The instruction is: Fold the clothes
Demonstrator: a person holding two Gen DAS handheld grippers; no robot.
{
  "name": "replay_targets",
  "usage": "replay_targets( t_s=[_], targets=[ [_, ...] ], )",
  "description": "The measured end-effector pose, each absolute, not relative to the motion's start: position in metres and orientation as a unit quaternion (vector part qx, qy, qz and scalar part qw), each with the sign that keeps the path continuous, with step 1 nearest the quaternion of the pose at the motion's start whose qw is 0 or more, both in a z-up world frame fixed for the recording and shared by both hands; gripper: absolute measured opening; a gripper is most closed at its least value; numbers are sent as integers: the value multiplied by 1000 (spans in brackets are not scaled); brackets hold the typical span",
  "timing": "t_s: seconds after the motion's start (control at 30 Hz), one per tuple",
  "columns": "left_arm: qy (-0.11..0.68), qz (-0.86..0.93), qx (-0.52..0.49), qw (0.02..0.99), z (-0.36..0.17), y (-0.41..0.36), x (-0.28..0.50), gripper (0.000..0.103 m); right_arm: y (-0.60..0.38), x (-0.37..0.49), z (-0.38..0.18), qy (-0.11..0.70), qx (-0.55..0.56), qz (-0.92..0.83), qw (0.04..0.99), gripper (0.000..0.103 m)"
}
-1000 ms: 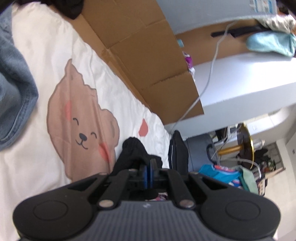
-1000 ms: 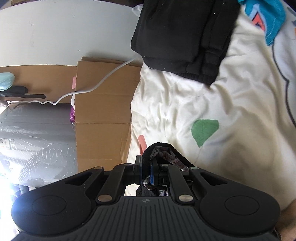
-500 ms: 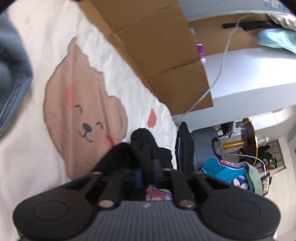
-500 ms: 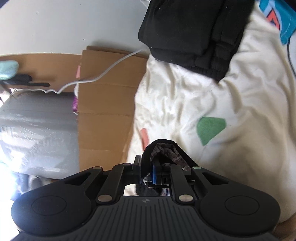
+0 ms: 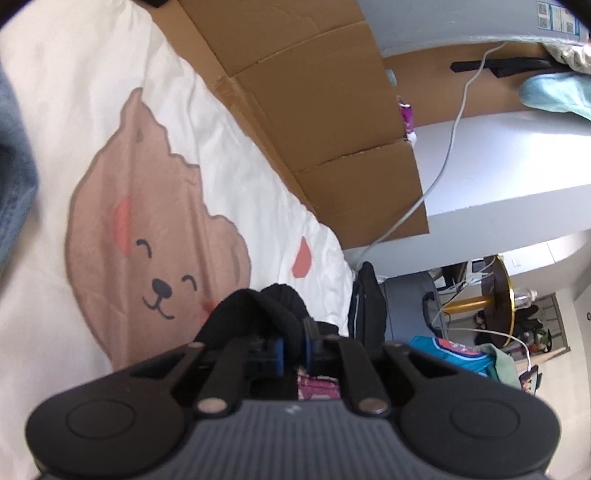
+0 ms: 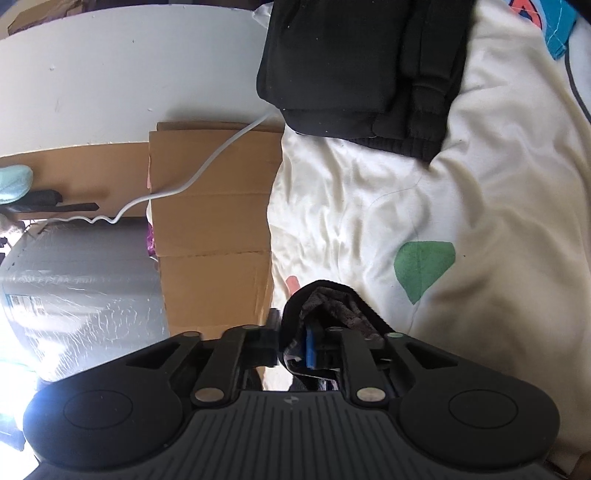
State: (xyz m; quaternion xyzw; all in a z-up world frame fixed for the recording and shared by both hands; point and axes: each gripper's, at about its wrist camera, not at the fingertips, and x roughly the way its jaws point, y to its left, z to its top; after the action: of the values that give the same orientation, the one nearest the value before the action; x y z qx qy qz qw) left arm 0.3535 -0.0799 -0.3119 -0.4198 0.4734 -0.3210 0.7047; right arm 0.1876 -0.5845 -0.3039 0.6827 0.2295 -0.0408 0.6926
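Observation:
My left gripper (image 5: 293,350) is shut on a thick roll of a black knit garment (image 5: 255,314), held just above the white bedsheet with a brown bear print (image 5: 147,236). My right gripper (image 6: 295,347) is shut on another edge of the same black garment (image 6: 332,306), whose grey inner lining shows. Its left finger is hidden by the cloth. A folded black garment (image 6: 362,70) lies on the bed farther away in the right wrist view.
A cardboard box (image 5: 325,122) stands along the bed's edge, with a white cable (image 5: 443,158) over it. Blue denim (image 5: 14,177) lies at the left. A turquoise garment (image 6: 550,26) lies at the far right. A dark bag (image 5: 367,299) sits beyond the bed.
The left gripper has taken more of the black garment between its fingers, and the roll has risen. Both views have shifted slightly across the bed; the right grip is unchanged.

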Motion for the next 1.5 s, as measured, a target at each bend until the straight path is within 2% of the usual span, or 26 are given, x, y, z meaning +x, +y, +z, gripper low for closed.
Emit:
replay_targets(
  t_s=[0.13, 0.3, 0.37, 0.43, 0.53, 0.67, 0.77, 0.97, 1.17, 1.2, 1.27, 1.3, 1.37, 1.4, 1.43, 1.5],
  targets=[
    [474, -323, -418, 704, -314, -86, 360, 11, -588, 190, -305, 222, 683, -43, 695, 23],
    [474, -317, -421, 705, -315, -91, 368, 17, -594, 198, -308, 204, 685, -48, 697, 27],
    [467, -314, -428, 707, -314, -88, 370, 22, -597, 204, -307, 194, 683, -46, 702, 28],
    [458, -310, -434, 711, -311, -84, 372, 32, -598, 210, -307, 193, 680, -46, 705, 28],
    [446, -306, -433, 721, -303, -77, 375, 34, -596, 211, -306, 206, 672, -42, 710, 29],
    [456, -306, -382, 743, -294, -78, 376, 35, -595, 210, -297, 222, 638, -62, 735, 31],
    [463, -303, -341, 760, -289, -81, 375, 40, -595, 208, -292, 243, 605, -92, 753, 38],
    [479, -310, -243, 785, -290, -105, 371, 41, -590, 212, -291, 293, 549, -117, 774, 39],
    [477, -328, -192, 793, -295, -128, 375, 44, -582, 224, -292, 349, 486, -127, 792, 39],
    [477, -331, -186, 793, -296, -131, 376, 43, -582, 226, -293, 354, 481, -124, 792, 39],
    [473, -339, -182, 793, -296, -132, 375, 20, -579, 229, -294, 366, 468, -121, 795, 39],
    [471, -340, -182, 794, -295, -131, 374, 4, -578, 231, -294, 373, 458, -122, 798, 38],
    [465, -337, -183, 798, -292, -125, 371, 3, -573, 234, -293, 387, 437, -122, 803, 32],
    [462, -336, -184, 800, -291, -122, 369, 3, -571, 235, -292, 393, 427, -122, 805, 19],
    [459, -334, -184, 802, -289, -118, 368, 2, -570, 236, -291, 397, 419, -123, 807, 12],
    [454, -330, -187, 806, -286, -112, 365, 2, -568, 236, -290, 400, 410, -125, 810, 6]
  ],
)
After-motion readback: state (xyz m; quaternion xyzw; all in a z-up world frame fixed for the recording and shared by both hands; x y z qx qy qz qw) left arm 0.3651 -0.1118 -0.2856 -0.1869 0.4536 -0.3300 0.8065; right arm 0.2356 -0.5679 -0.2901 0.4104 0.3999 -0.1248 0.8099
